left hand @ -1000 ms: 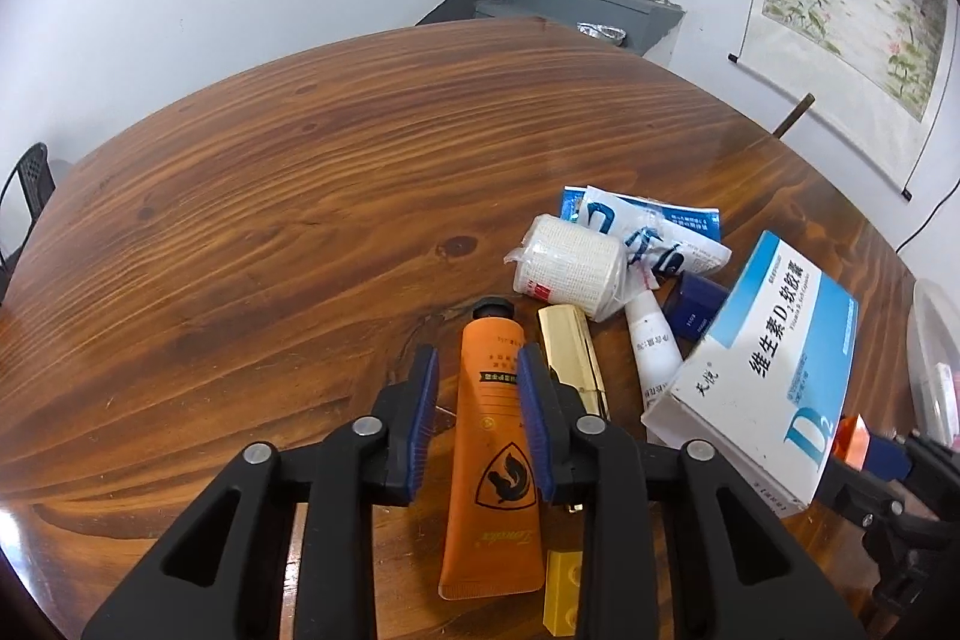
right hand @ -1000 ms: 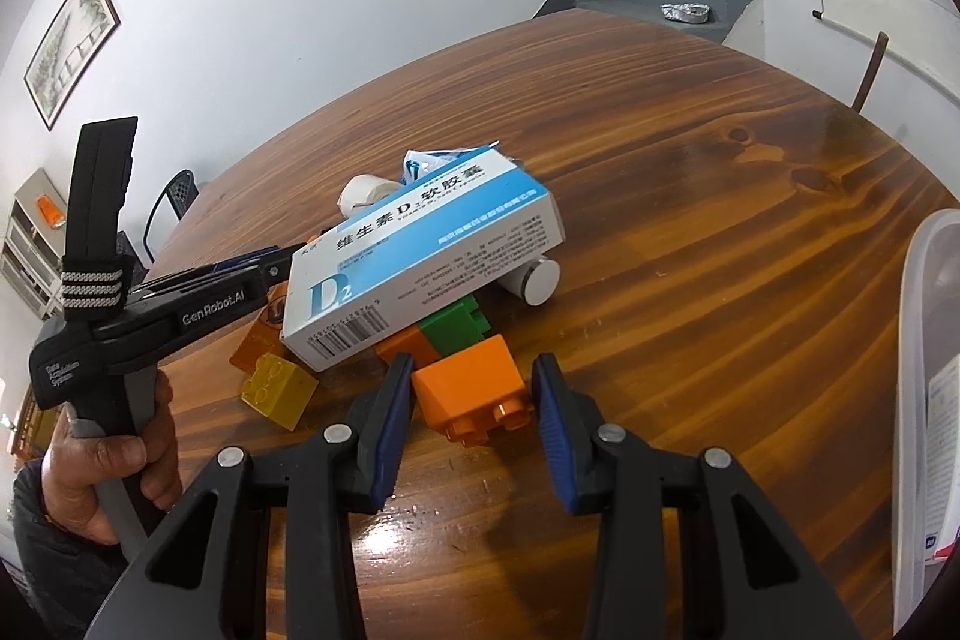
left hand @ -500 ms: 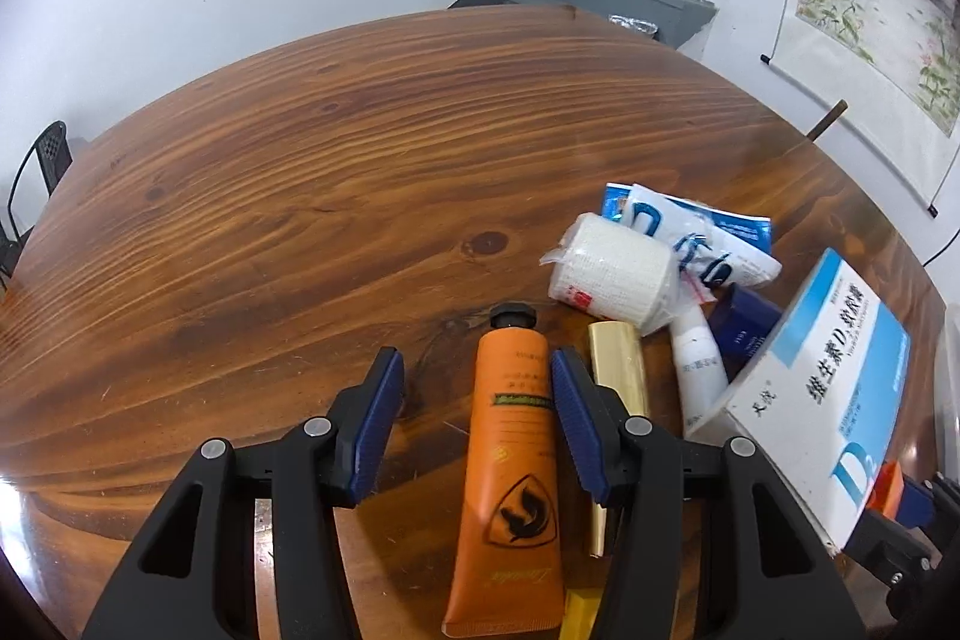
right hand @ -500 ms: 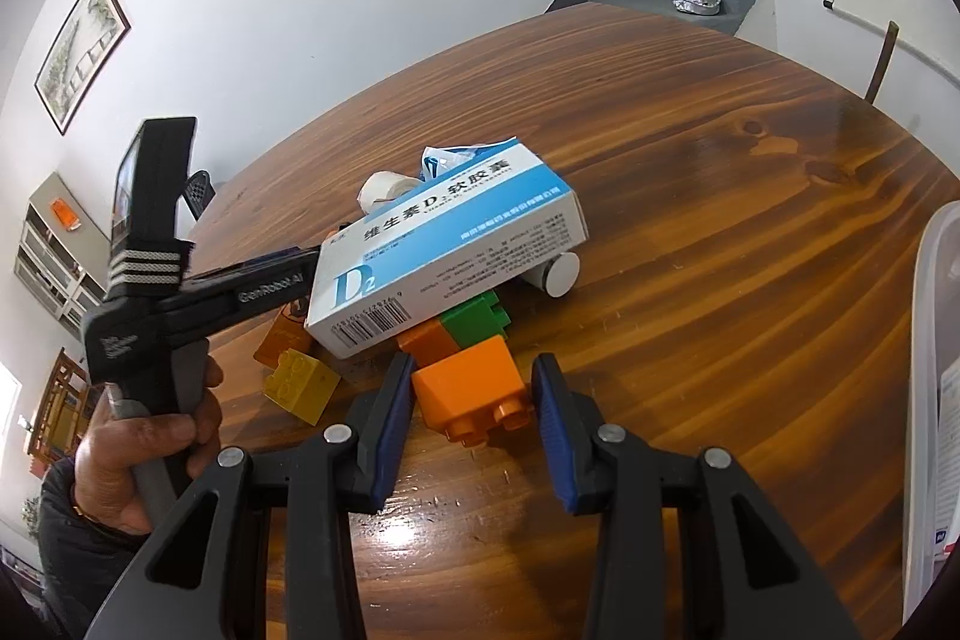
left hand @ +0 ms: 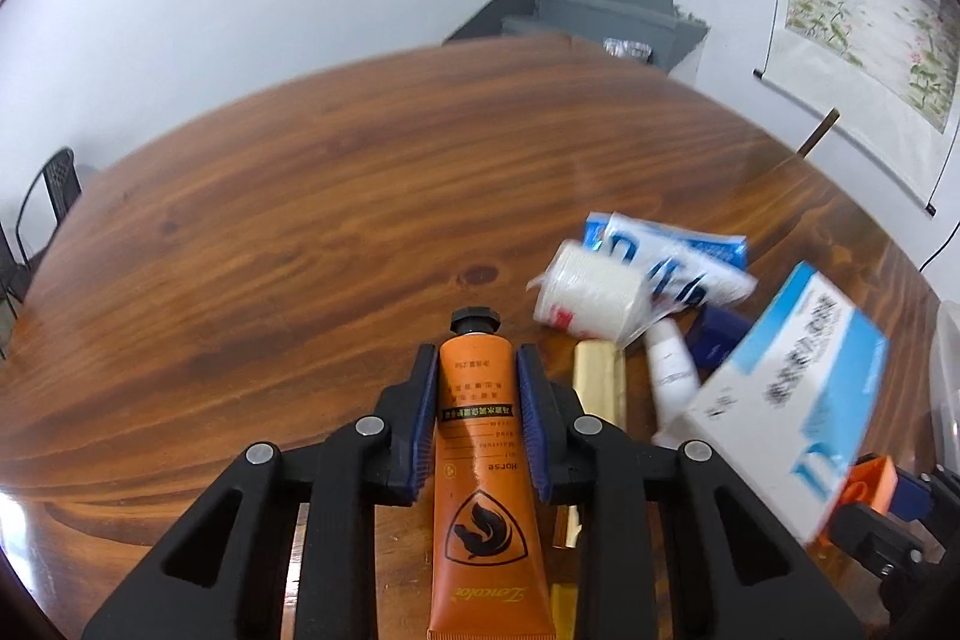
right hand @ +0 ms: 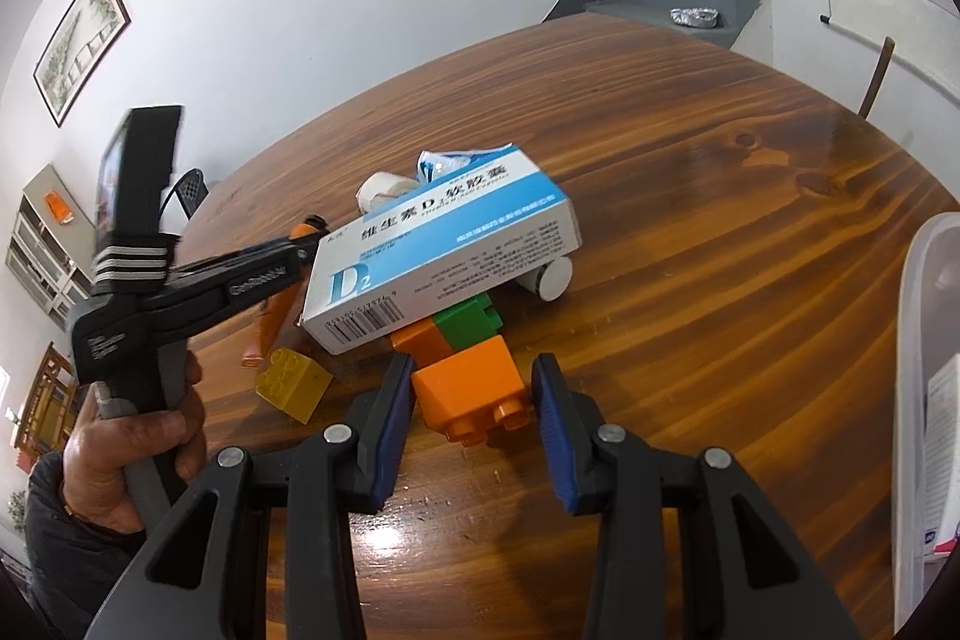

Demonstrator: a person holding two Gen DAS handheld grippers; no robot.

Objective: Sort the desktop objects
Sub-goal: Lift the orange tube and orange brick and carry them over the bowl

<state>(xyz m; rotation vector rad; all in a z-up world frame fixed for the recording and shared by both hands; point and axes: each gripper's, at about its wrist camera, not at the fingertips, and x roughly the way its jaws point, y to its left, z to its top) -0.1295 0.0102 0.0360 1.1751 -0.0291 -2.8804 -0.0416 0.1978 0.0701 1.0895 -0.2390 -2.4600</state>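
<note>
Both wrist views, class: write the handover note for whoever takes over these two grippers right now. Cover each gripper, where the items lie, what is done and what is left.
Left gripper: jaws closing, pads against the orange tube.
Right gripper: open around the orange block, a gap showing on its right side.
Pile on the wooden table: blue-and-white box propped on the green block, yellow block, bandage roll, gold tube, white bottle.
Clear bin at the right edge.
Done: nothing visibly sorted from this pile.
Left: nearly everything.

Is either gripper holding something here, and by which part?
The left gripper is closing on the orange tube, fingers on its upper body just below the cap. The right gripper only straddles the orange block, gaps showing.
</note>
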